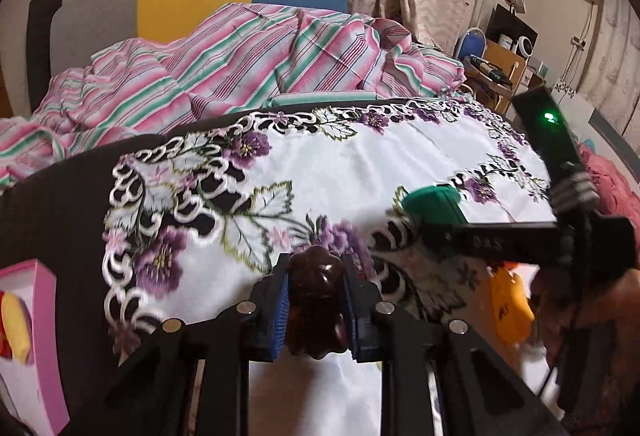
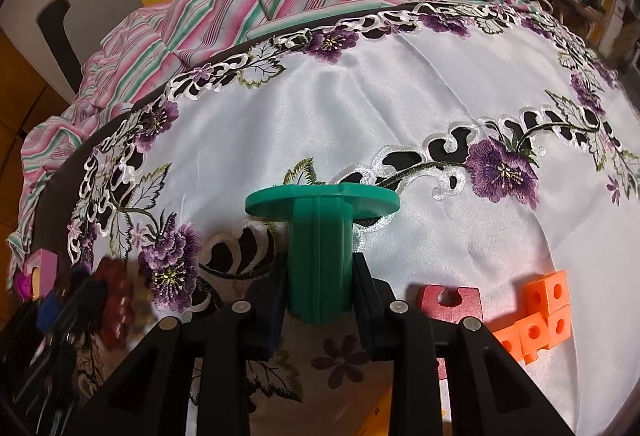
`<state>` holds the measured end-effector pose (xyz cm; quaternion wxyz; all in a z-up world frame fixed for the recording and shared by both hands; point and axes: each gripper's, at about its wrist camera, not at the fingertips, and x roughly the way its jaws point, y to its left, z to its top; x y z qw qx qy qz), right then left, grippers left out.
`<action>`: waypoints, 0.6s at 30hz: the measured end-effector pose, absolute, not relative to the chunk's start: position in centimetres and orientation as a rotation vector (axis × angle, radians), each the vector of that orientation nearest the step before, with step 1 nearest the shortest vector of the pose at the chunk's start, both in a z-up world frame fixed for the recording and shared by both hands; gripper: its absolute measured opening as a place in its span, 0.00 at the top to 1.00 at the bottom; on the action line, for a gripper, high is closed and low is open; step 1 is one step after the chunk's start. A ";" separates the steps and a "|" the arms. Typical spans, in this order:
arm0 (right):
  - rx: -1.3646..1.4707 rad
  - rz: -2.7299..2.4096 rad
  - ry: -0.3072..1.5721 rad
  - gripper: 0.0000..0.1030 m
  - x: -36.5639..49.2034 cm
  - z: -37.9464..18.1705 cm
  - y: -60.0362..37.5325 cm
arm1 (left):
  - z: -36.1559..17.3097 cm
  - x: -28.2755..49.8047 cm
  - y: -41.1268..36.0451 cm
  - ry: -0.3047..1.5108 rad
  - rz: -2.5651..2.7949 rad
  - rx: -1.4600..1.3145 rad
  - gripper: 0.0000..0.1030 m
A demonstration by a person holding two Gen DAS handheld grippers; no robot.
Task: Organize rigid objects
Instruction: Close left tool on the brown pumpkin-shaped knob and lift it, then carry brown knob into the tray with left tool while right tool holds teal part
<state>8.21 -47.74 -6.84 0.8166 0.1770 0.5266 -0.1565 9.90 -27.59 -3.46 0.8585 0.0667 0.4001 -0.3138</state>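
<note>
My left gripper (image 1: 316, 310) is shut on a dark brown carved piece (image 1: 316, 300) and holds it above the embroidered white tablecloth (image 1: 360, 164). My right gripper (image 2: 320, 300) is shut on a green plastic spool (image 2: 320, 236) with a round flange, held over the cloth (image 2: 400, 96). The right gripper and its green spool (image 1: 430, 206) show at the right of the left wrist view. The left gripper with the brown piece (image 2: 114, 300) shows blurred at the lower left of the right wrist view.
A pink box (image 1: 48, 312) holding yellow and red items stands at the left table edge. A red notched block (image 2: 450, 302) and joined orange cubes (image 2: 538, 316) lie on the cloth at right. A striped bedsheet (image 1: 240, 52) lies behind the table.
</note>
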 end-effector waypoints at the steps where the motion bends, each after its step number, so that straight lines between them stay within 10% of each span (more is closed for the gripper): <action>1: 0.372 -0.333 1.122 0.71 8.2 -6.8 -47.7 | -3.4 9.6 -27.3 0.840 -0.661 0.134 0.79; 18: 0.221 -0.220 1.086 0.71 8.8 -5.9 -44.1 | -3.4 6.2 -21.5 0.856 -0.618 0.050 0.79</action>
